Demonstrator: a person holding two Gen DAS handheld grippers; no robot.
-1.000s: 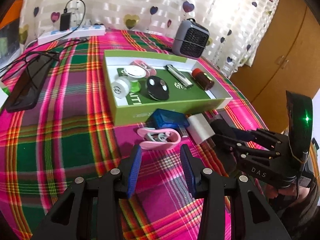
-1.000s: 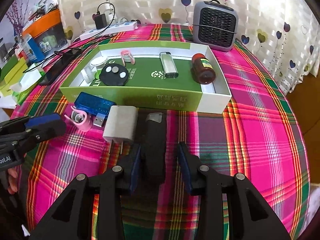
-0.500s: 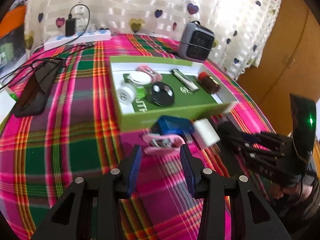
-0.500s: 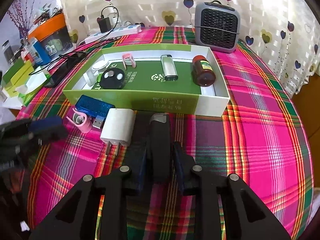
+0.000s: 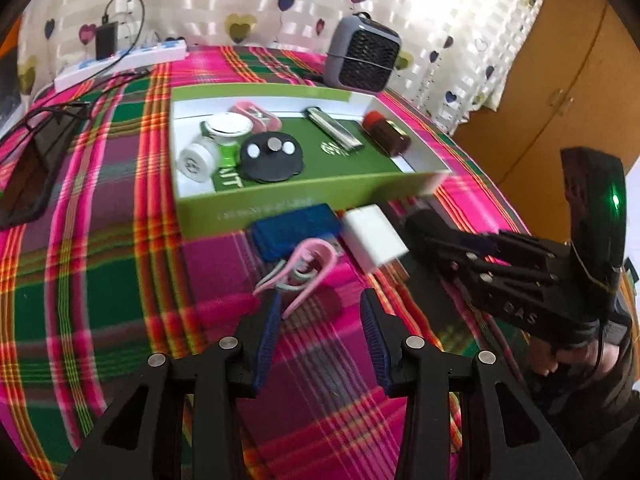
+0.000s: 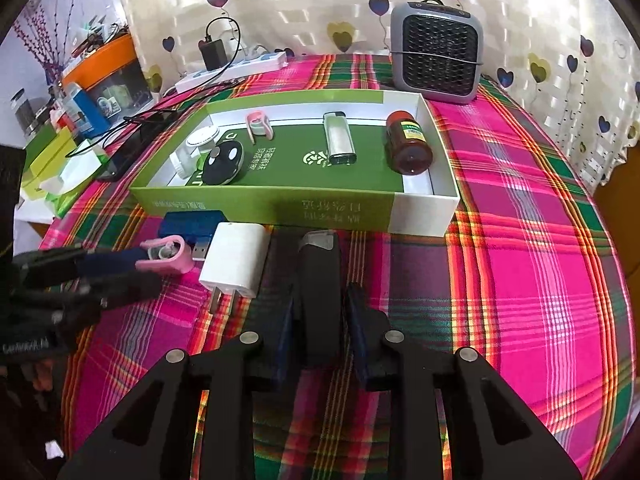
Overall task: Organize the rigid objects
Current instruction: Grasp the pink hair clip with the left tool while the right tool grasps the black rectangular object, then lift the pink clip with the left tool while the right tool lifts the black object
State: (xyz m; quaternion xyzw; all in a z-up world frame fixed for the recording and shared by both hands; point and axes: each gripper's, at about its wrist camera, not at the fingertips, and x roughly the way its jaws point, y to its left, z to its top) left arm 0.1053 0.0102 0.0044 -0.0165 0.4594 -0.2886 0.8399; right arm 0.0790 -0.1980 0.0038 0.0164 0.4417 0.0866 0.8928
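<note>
Flanking pink clip (image 5: 298, 270), open fingers (image 5: 266, 332)

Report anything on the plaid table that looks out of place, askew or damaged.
Nothing is damaged or spilled. Four items lie outside the green box, along its near wall: a blue USB gadget, a pink clip, a white charger plug and a black device, which the right claw grips.
</note>
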